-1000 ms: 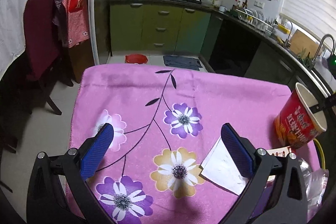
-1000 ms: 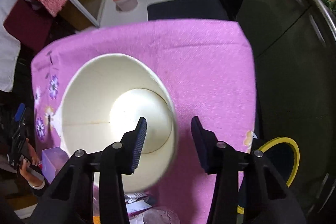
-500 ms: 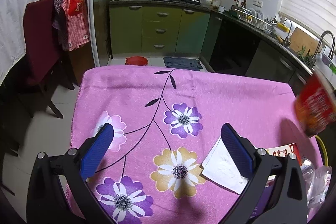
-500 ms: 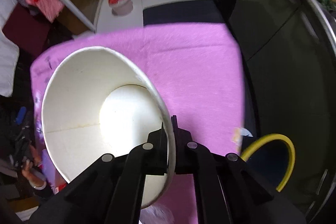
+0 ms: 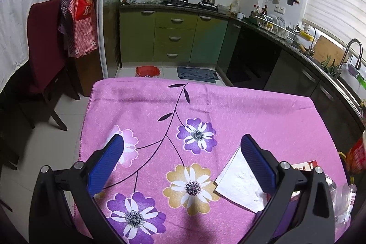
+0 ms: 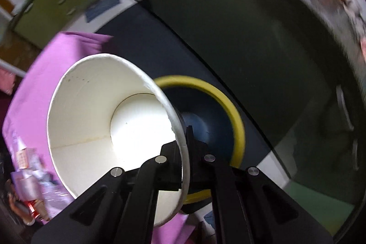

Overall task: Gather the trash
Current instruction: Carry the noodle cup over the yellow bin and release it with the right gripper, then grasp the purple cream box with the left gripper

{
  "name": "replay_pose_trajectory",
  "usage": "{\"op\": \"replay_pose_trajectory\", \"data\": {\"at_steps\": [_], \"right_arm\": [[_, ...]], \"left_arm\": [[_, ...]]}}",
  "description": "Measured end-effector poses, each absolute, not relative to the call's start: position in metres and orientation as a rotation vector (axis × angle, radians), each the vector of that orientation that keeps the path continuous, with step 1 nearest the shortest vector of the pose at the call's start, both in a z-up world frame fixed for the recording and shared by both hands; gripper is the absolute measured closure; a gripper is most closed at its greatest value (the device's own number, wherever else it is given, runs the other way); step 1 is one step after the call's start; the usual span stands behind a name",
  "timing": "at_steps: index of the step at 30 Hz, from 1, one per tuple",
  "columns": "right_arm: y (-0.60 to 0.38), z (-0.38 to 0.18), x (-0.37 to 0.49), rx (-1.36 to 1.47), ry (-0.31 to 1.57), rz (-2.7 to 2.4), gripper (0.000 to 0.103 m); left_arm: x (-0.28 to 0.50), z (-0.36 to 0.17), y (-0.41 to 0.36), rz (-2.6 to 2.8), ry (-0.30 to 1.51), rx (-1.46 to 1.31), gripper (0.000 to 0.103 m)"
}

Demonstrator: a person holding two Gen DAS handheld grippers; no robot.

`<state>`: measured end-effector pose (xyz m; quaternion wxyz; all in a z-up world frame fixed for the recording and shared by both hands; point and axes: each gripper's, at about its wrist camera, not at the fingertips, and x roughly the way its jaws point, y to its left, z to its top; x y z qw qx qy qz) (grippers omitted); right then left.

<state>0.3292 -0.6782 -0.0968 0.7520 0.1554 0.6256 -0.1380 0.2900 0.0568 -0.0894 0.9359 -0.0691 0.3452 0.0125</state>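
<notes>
My right gripper [image 6: 185, 148] is shut on the rim of a large paper noodle cup [image 6: 109, 129], white inside and red outside. It holds the cup in the air past the table's right edge, beside a bin with a yellow rim [image 6: 235, 120] on the floor. The cup shows blurred at the right edge of the left wrist view [image 5: 355, 157]. My left gripper [image 5: 183, 164] is open and empty above the pink floral tablecloth [image 5: 228, 111]. A white paper napkin [image 5: 240, 182] lies by its right finger, with a red-and-white wrapper [image 5: 305, 165] and clear plastic trash [image 5: 345, 198] further right.
More wrappers and plastic [image 6: 29, 164] lie on the cloth at the left of the right wrist view. Dark kitchen cabinets [image 6: 263, 38] stand behind the bin. A dark red chair [image 5: 43, 45] stands left of the table, green cabinets [image 5: 173, 38] beyond it.
My right gripper closed on the cup's rim, lifted it off the table and carried it right, off the table edge toward the yellow-rimmed bin. My left gripper stayed still and open.
</notes>
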Motion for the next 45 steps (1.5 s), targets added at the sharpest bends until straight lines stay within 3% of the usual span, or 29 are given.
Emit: {"op": "replay_pose_trajectory", "data": {"at_steps": [8, 12, 28, 45], "right_arm": [[-0.685, -0.182, 0.352, 0.334, 1.42, -0.348, 0.097], [-0.678, -0.199, 0.36, 0.34, 1.432, -0.348, 0.087], [-0.671, -0.161, 0.319, 0.325, 1.34, -0.289, 0.083], [-0.668, -0.172, 0.3, 0.323, 1.337, -0.237, 0.083]], "left_arm": [[0.288, -0.089, 0.046, 0.014, 0.7, -0.092, 0.006], [0.288, -0.089, 0.04, 0.004, 0.708, -0.067, 0.006], [0.231, -0.054, -0.02, -0.199, 0.896, 0.076, 0.006], [0.221, -0.082, -0.064, -0.286, 0.963, 0.216, 0.006]]}}
